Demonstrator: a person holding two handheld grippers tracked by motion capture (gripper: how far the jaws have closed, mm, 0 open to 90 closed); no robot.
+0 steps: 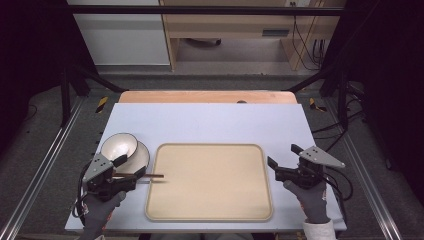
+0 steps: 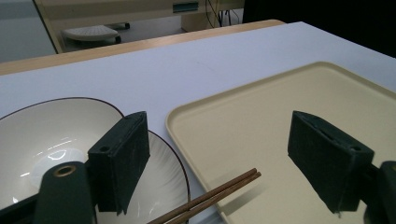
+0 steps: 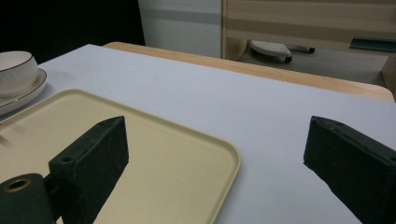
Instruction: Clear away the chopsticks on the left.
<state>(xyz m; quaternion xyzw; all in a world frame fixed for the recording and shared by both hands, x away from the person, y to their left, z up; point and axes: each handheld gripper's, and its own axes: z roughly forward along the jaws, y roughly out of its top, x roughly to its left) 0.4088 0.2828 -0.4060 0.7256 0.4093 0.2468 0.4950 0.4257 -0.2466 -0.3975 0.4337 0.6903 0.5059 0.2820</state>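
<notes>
I see the chopsticks crossing the tray left rim, tips pointing right over its bare floor. Both left gripper and right gripper have jaws open, holding nothing.

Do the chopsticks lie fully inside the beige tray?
No: in the high view the chopsticks reach over the left rim of the tray, with only their tips over it and the rest lying outside toward the plate.

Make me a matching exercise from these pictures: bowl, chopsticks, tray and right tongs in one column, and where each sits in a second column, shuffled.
Things:
1. bowl
2. chopsticks
3. tray
4. right tongs

Places:
A. lying across the tray's left rim
B. just off the tray's right edge
C. stacked on a plate, left of the tray
D. flat on the middle of the white table top

Pairs: 1-C, 2-A, 3-D, 4-B
</notes>
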